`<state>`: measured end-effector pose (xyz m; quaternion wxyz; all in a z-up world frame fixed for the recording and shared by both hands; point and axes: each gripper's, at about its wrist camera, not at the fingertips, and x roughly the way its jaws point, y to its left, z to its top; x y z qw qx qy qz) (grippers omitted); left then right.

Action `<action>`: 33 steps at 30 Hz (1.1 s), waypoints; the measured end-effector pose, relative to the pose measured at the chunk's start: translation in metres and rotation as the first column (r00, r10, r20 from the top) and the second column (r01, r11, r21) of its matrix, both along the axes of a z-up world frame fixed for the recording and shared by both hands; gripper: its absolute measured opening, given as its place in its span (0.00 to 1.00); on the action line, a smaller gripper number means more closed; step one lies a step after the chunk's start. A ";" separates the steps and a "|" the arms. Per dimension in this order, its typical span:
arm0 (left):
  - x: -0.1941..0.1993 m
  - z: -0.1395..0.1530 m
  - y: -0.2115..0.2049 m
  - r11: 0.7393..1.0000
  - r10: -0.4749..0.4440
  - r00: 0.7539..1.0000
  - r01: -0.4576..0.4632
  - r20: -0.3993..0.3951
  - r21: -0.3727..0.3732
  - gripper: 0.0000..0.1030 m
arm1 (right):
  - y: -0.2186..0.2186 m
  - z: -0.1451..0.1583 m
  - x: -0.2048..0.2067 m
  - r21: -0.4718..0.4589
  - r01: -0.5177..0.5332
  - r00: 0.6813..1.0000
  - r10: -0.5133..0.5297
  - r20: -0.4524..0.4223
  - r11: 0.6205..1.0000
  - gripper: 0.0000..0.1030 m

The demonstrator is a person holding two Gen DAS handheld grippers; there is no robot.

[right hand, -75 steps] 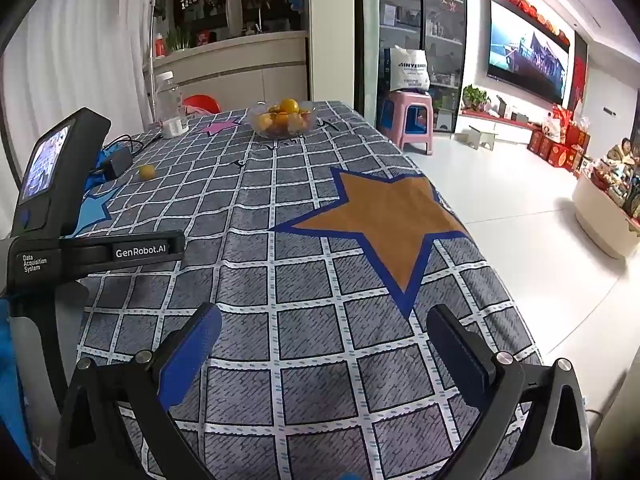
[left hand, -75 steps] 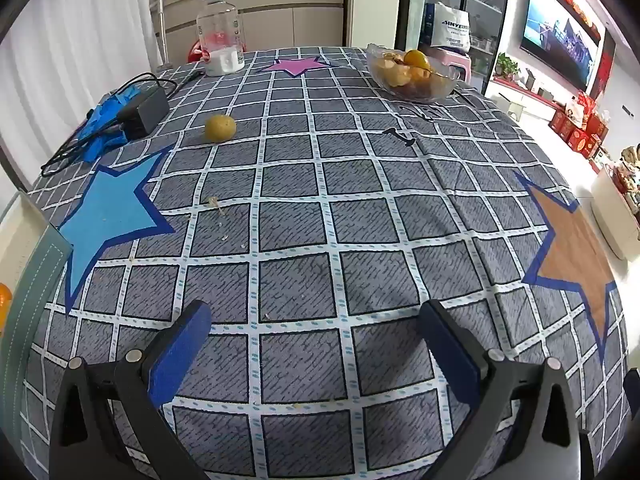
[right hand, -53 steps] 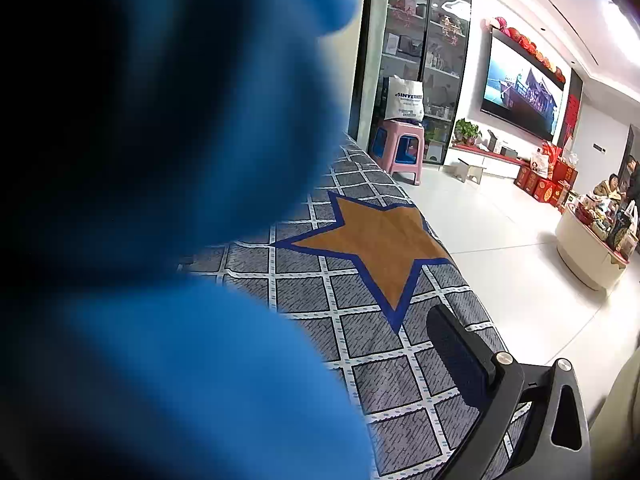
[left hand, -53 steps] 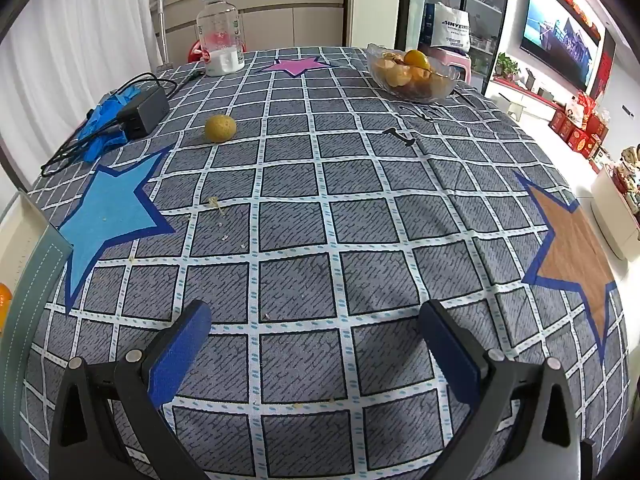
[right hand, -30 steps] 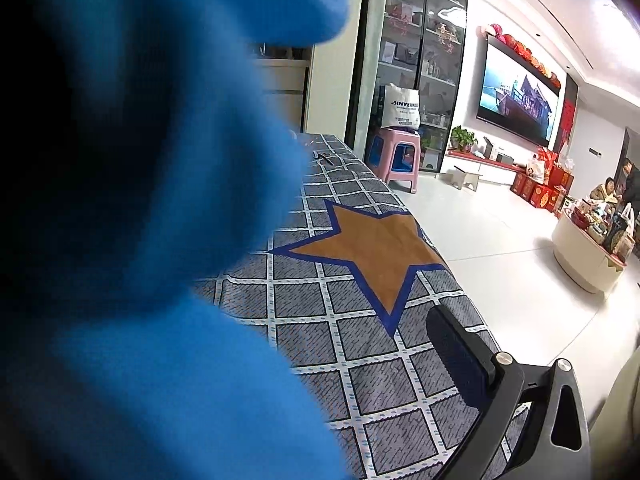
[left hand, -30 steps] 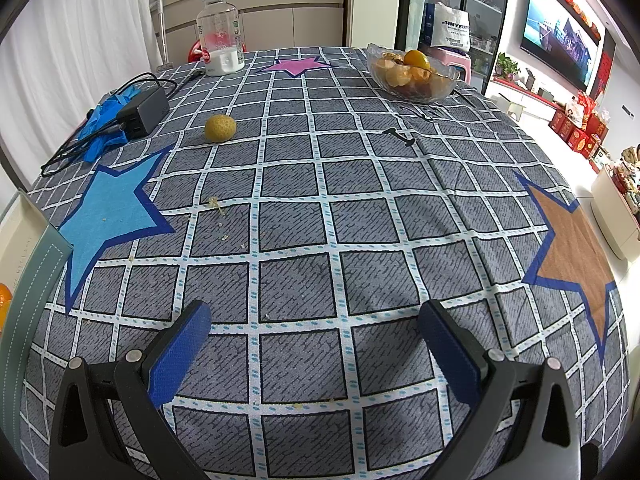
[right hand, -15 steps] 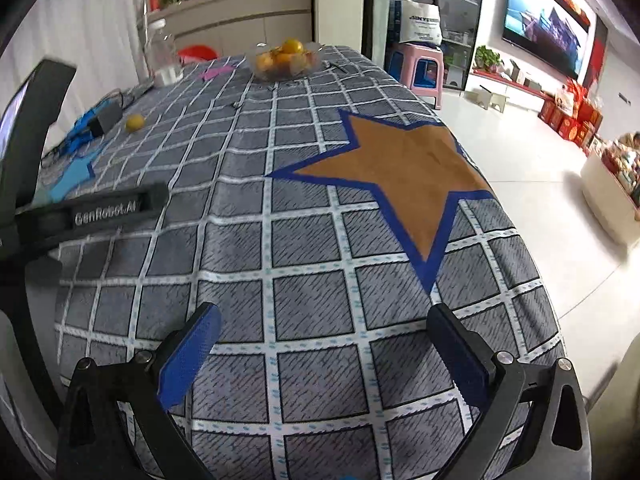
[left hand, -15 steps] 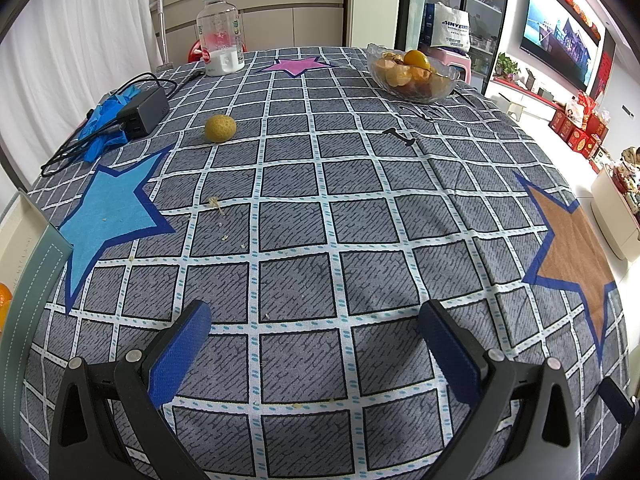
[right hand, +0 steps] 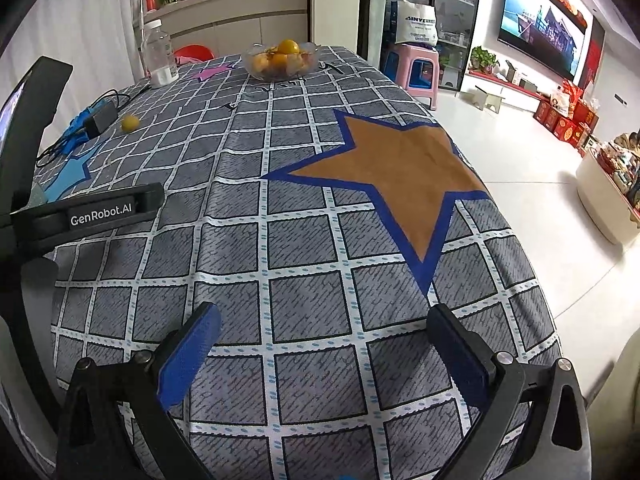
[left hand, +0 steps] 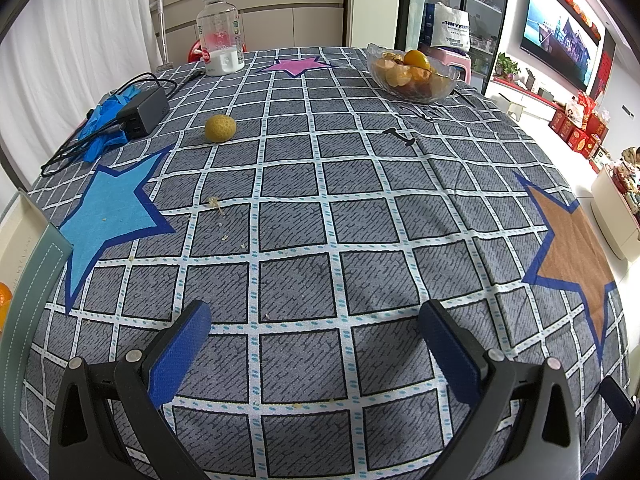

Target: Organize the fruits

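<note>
Your left claw [left hand: 316, 344] gapes empty at the worktop's near edge; reach for the loose fruit [left hand: 219, 128] toward the far-left corner next.

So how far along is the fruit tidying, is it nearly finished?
Mostly done, it seems: the glass bowl at the far end already holds several orange fruits. Nothing is in hand; the left hand-held gripper and the right hand-held gripper are both open and empty over the near edge of the tablecloth. What is left is one yellow fruit lying loose beside the black charger.
</note>
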<state>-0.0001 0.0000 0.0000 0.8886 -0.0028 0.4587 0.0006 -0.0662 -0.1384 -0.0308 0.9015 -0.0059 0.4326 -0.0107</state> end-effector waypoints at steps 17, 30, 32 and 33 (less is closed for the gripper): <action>0.000 0.000 0.000 1.000 0.000 1.000 0.000 0.000 0.000 1.00 | 0.003 -0.002 0.013 0.001 0.012 1.000 -0.012 0.003 1.000 1.00; 0.000 0.000 0.000 1.000 0.000 1.000 0.000 0.000 0.000 1.00 | 0.003 -0.003 0.016 0.001 0.012 1.000 -0.012 0.003 1.000 1.00; 0.000 0.000 0.000 1.000 0.000 1.000 0.000 0.000 0.000 1.00 | 0.003 -0.002 0.015 0.001 0.012 1.000 -0.012 0.003 1.000 1.00; 0.000 0.000 0.000 1.000 0.000 1.000 0.000 0.000 0.000 1.00 | 0.002 -0.002 0.015 0.001 0.012 1.000 -0.012 0.003 1.000 1.00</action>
